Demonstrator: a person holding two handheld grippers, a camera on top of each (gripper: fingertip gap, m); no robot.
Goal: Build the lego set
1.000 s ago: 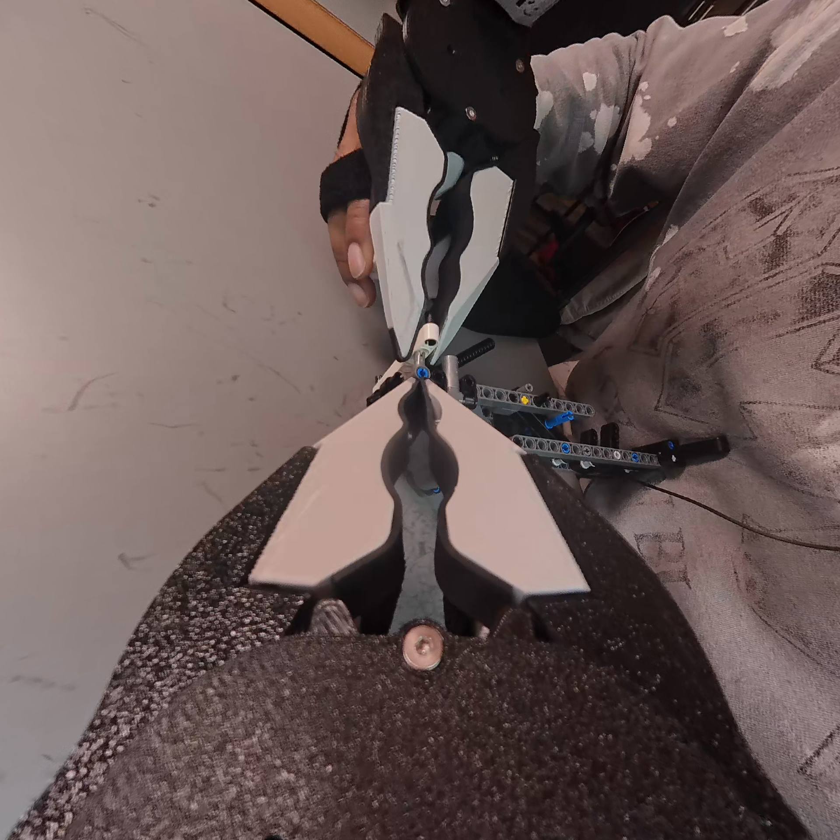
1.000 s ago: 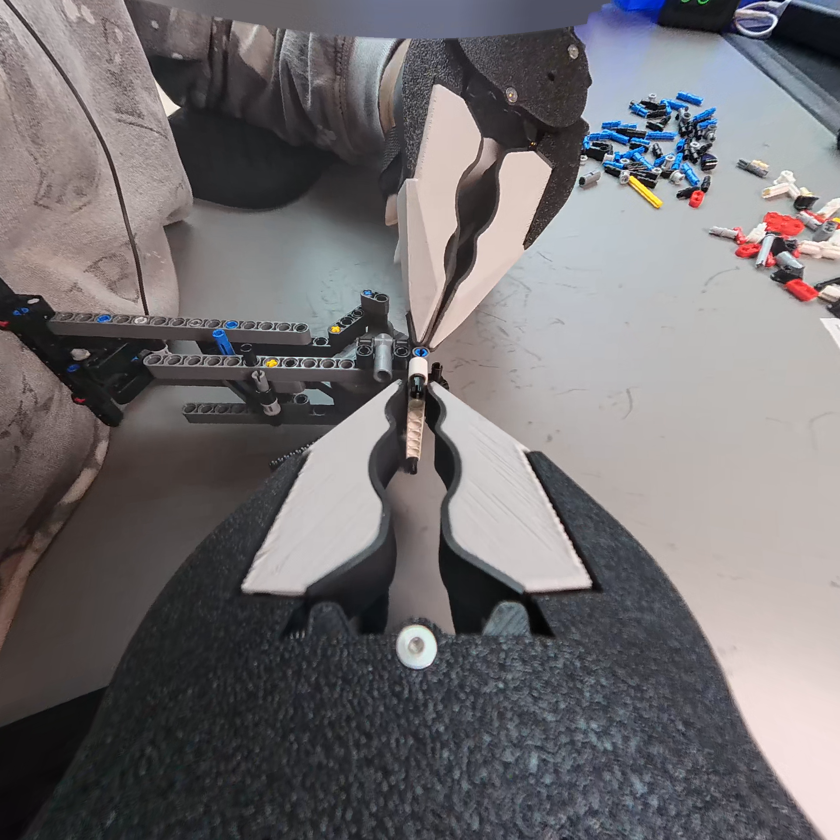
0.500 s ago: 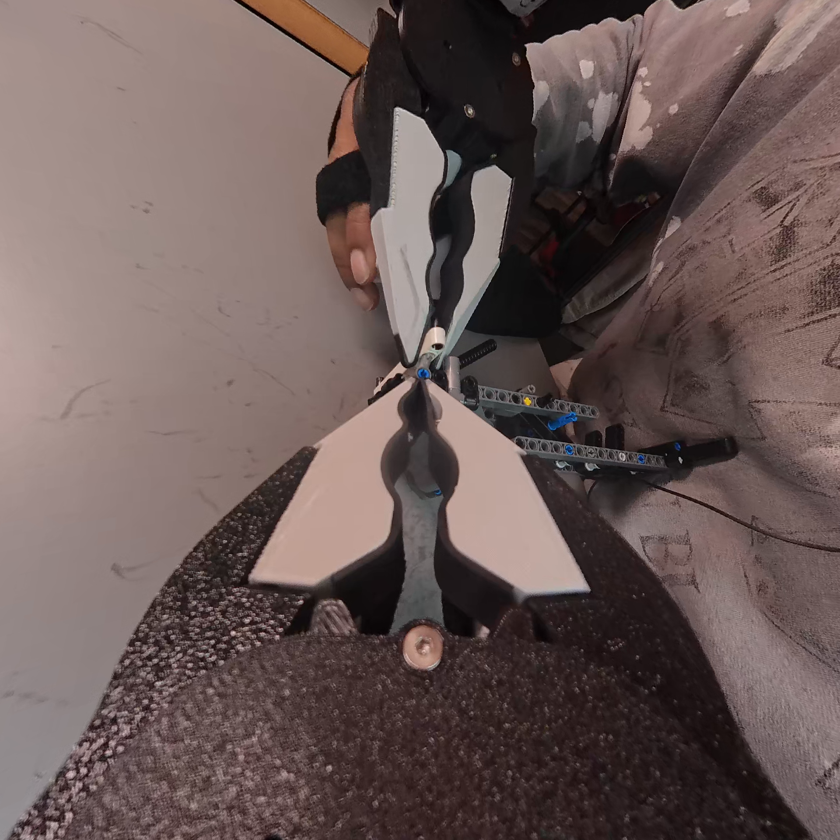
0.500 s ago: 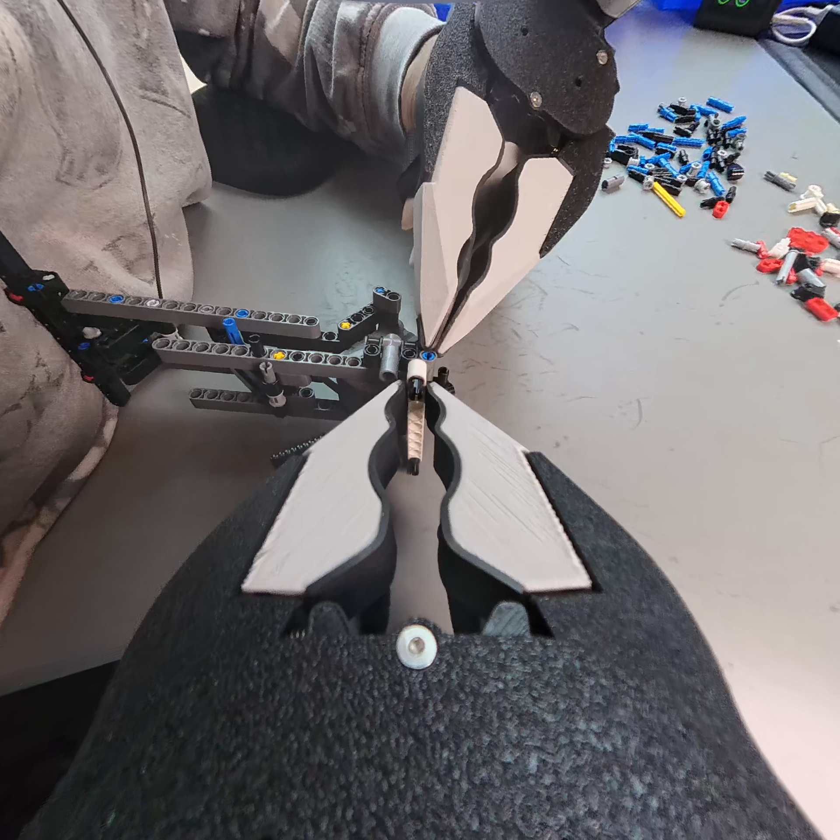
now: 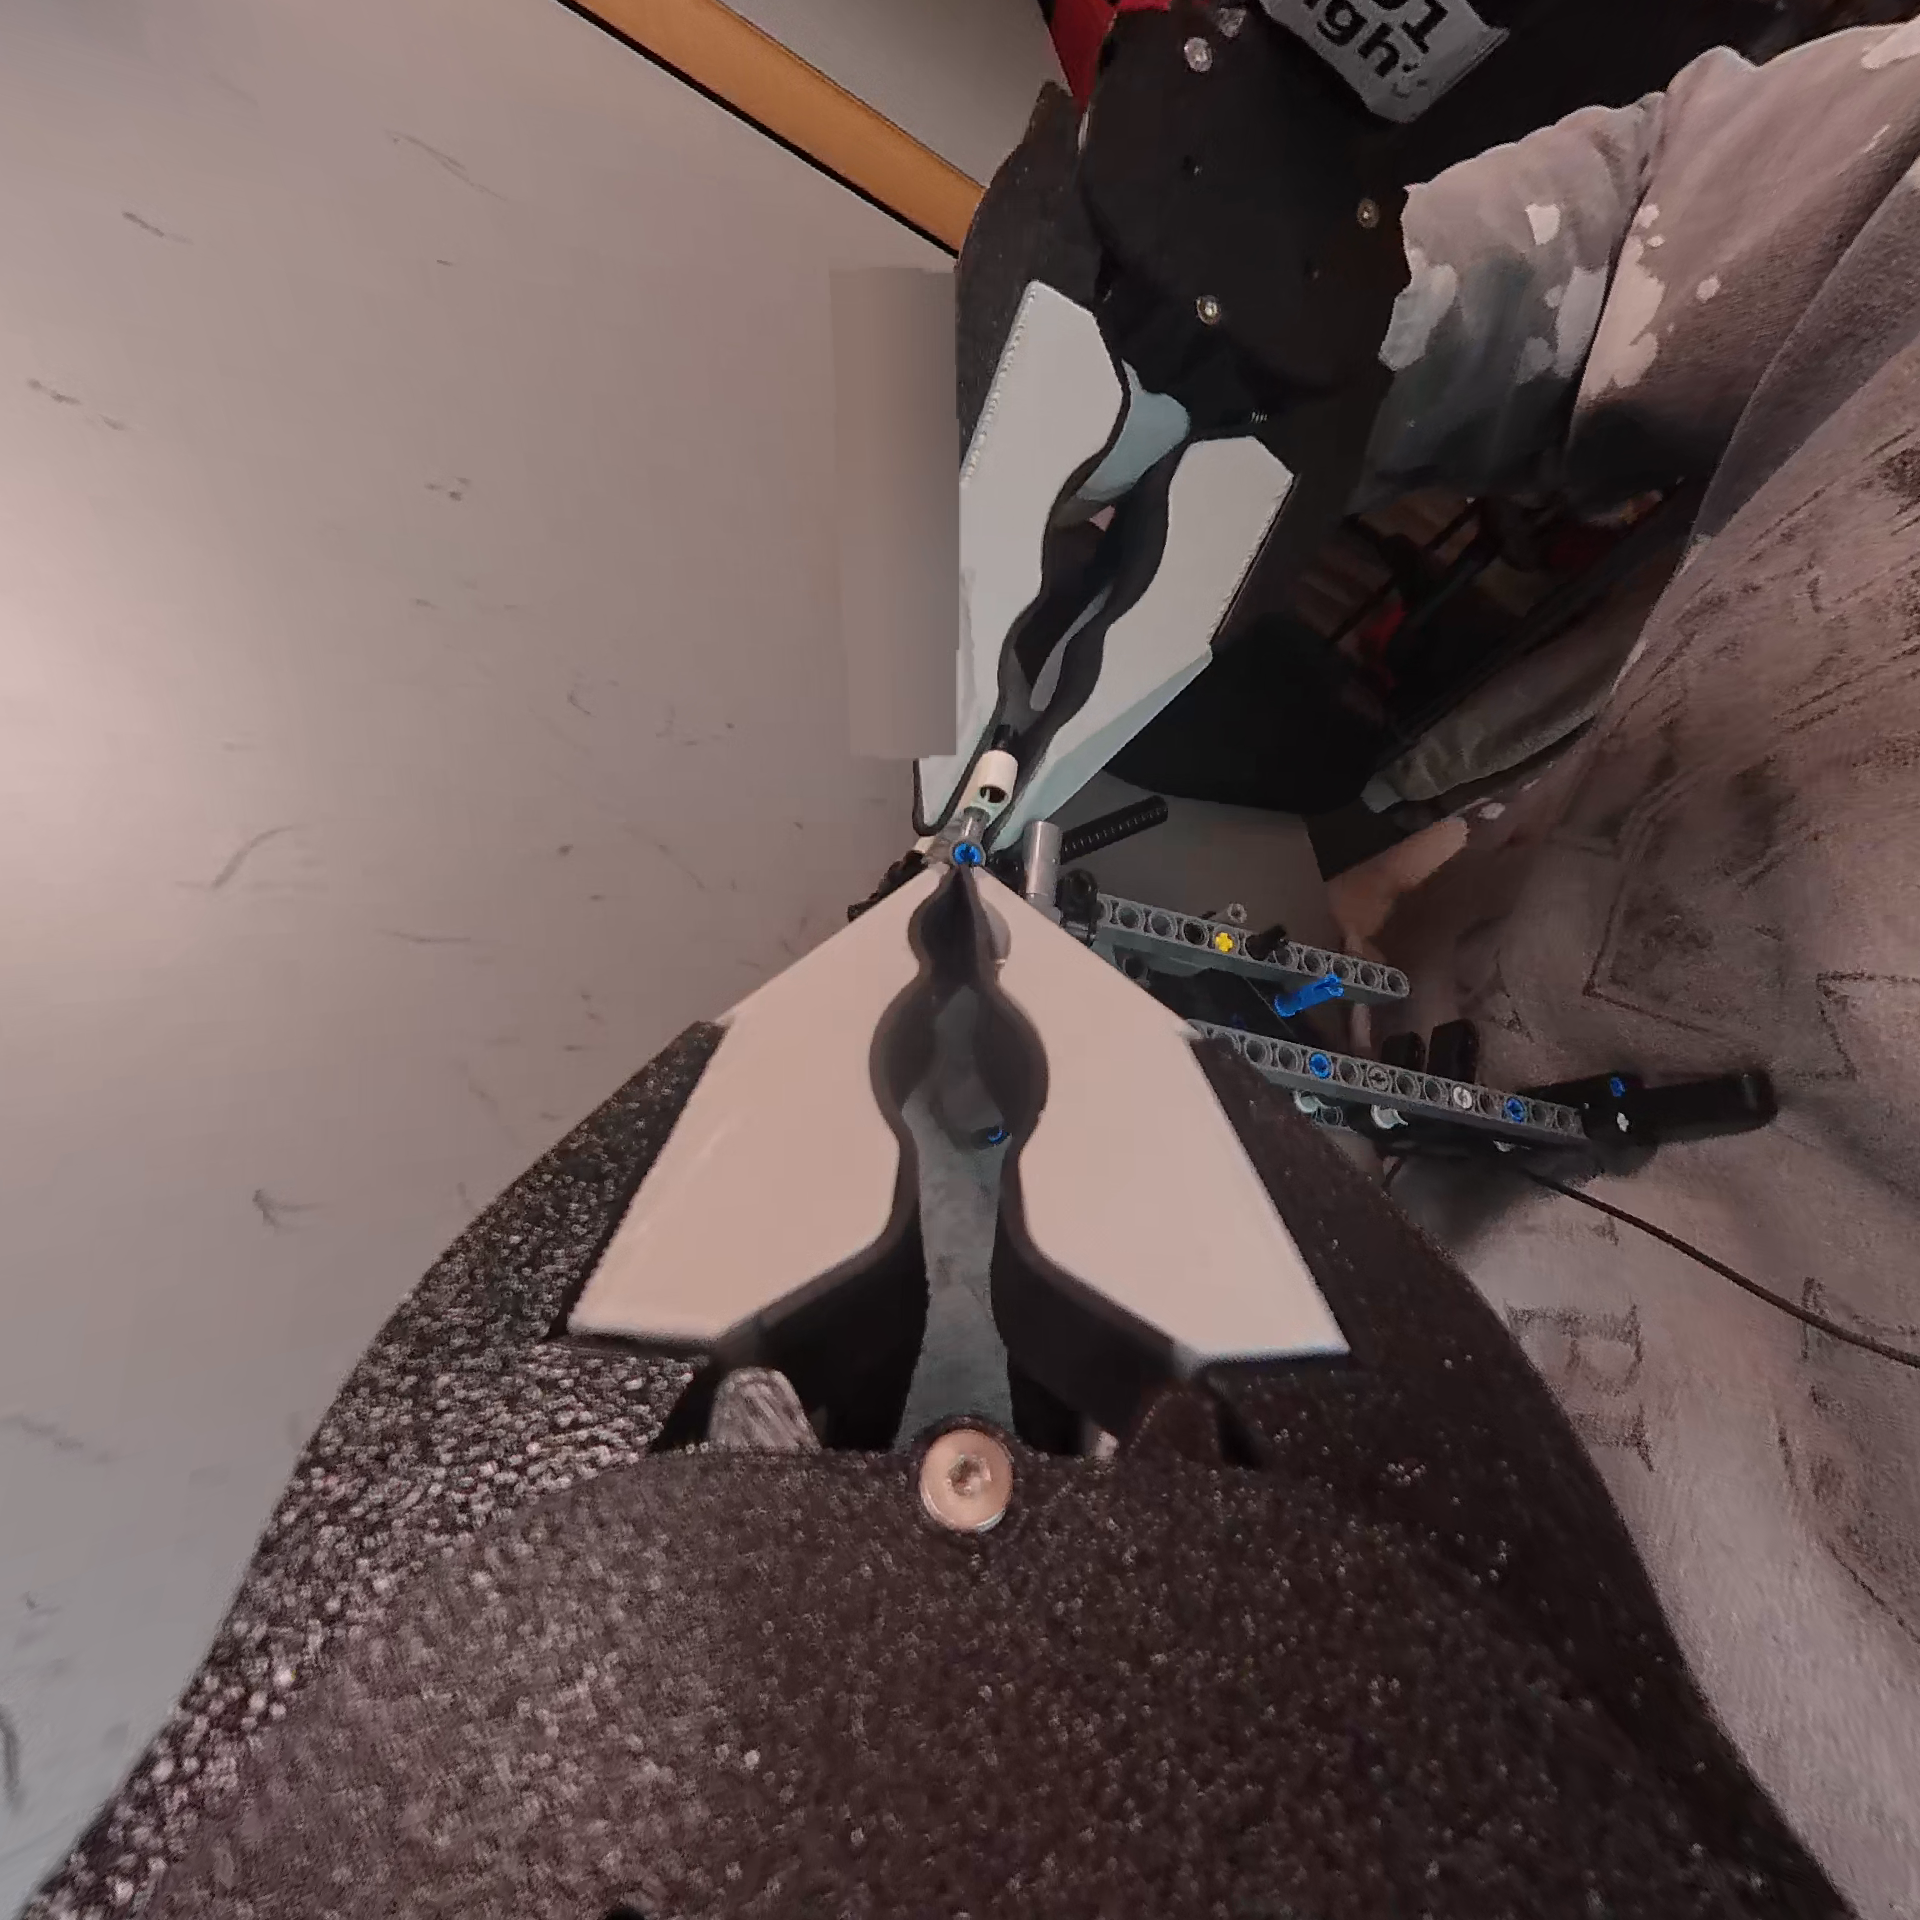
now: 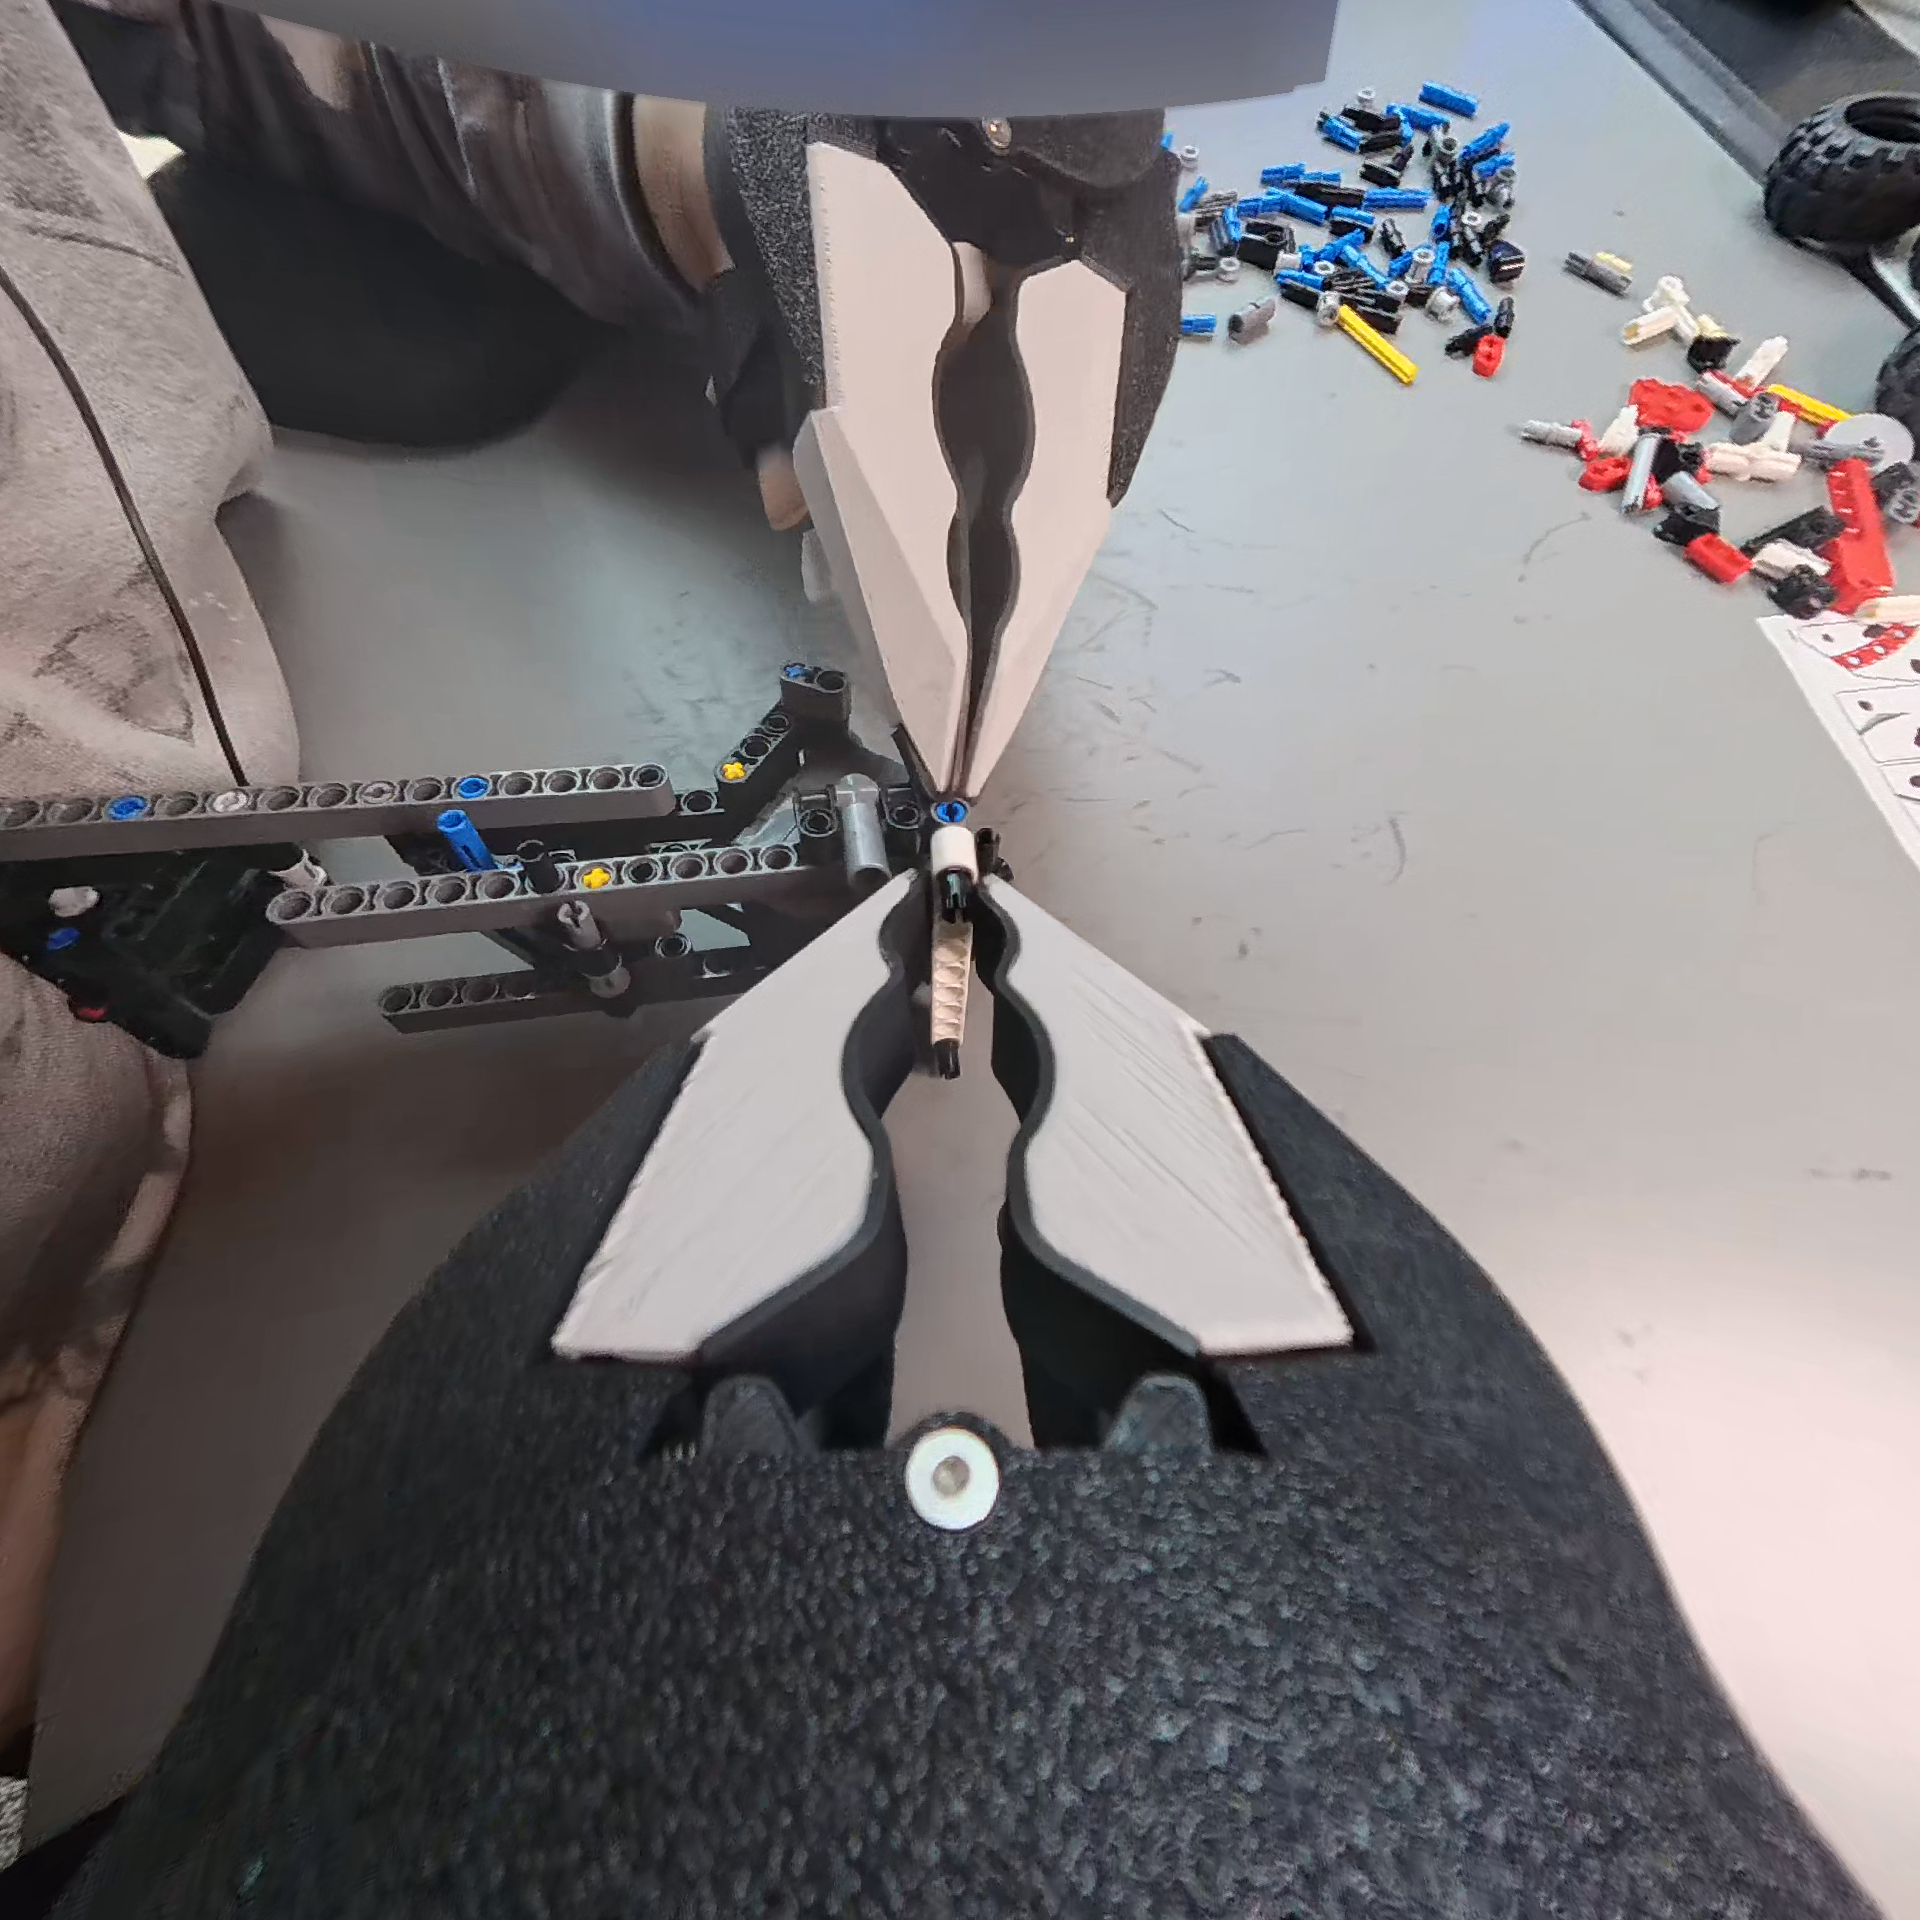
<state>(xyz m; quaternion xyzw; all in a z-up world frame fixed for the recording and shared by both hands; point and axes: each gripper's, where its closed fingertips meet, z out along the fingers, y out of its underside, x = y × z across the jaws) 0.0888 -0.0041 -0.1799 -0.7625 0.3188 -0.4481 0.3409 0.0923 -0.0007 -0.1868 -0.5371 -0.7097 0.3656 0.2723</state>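
A long grey and black lego frame (image 6: 468, 816) lies on the grey table, reaching to the left; it also shows in the left wrist view (image 5: 1247, 948). My left gripper (image 5: 956, 871) is shut on the frame's near end, by a blue pin (image 6: 948, 810). My right gripper (image 6: 951, 885) is shut on a black axle carrying a tan worm gear (image 6: 951, 982) and a white bush (image 6: 952, 847). The axle's tip meets the frame at the blue pin. The two grippers stand tip to tip; the left gripper (image 6: 951, 792) also shows from above in the right wrist view.
A pile of blue and black pins (image 6: 1371, 239) lies at the back right, with red, white and grey parts (image 6: 1766, 488) beyond it. A black tyre (image 6: 1849, 177) and a printed sheet (image 6: 1860, 686) are at the right edge. A person's grey sleeve (image 6: 83, 520) is on the left. Less than 4 cm separates the two grippers' tips.
Both grippers stay shut and tip to tip. The two have drawn slightly closer and turned a little, so the left one stands more upright in the right wrist view. The frame shifted slightly.
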